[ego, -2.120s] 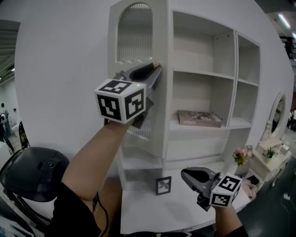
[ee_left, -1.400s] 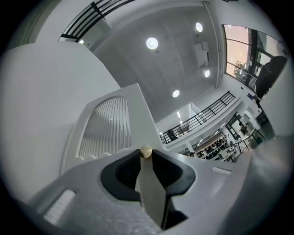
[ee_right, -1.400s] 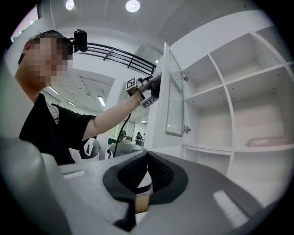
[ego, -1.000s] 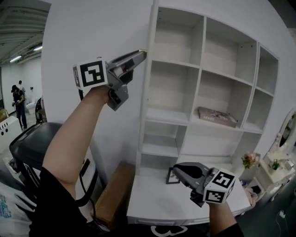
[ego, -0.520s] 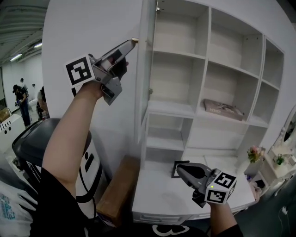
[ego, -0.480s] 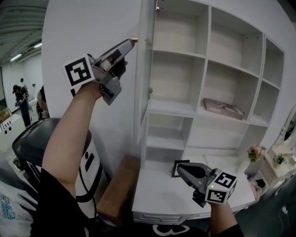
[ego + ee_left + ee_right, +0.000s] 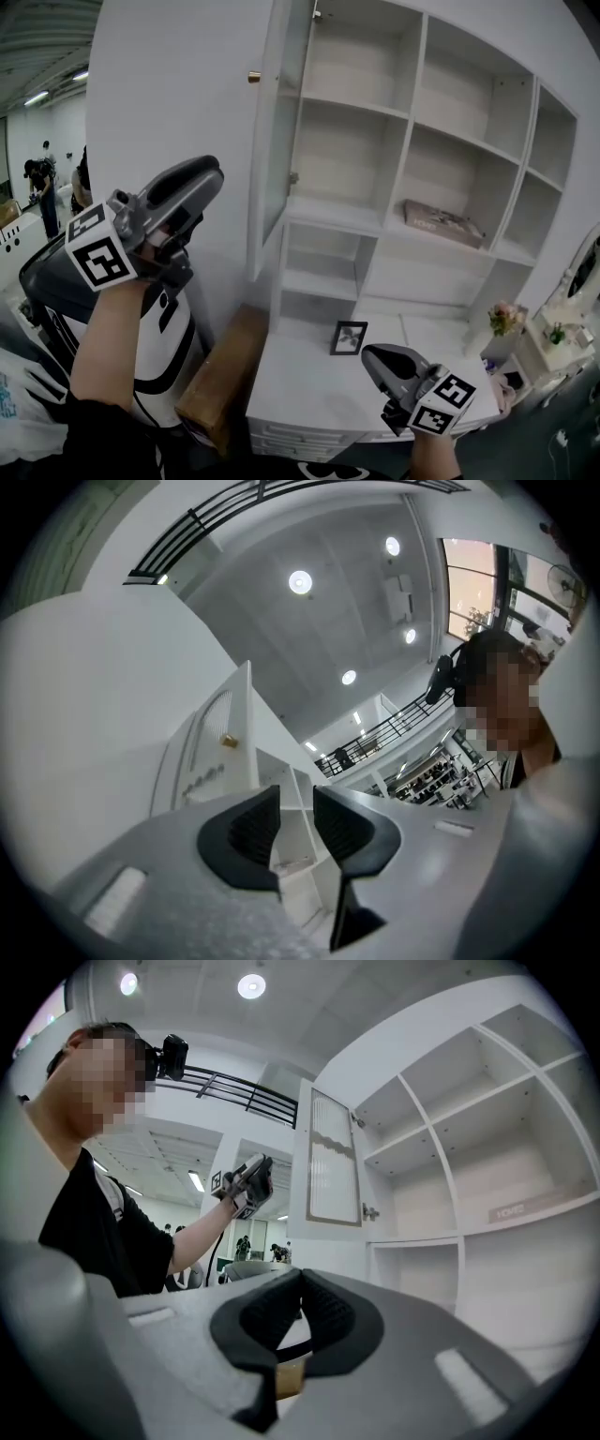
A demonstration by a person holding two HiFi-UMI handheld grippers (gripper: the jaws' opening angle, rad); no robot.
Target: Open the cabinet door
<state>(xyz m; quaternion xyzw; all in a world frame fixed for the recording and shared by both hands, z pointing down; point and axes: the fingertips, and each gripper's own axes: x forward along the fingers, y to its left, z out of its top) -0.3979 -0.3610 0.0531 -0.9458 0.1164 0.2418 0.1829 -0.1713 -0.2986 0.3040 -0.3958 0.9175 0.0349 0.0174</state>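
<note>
The white cabinet door stands swung out to the left, with its small brass knob high on its outer face. My left gripper hangs lower left of the door, apart from it. Its jaws have just been opening and stand slightly apart with nothing between them. The door and knob lie beyond them. My right gripper hovers low over the white desk top. Its pads meet in the right gripper view, which shows the door from inside.
Open white shelves fill the cabinet. A flat book lies on a right shelf. A small picture frame stands on the desk, flowers at its right end. A brown box and a black-and-white bin sit left.
My left gripper has come off the knob and dropped down and to the left, away from the door. The door has swung a little wider. My right gripper has sunk slightly.
</note>
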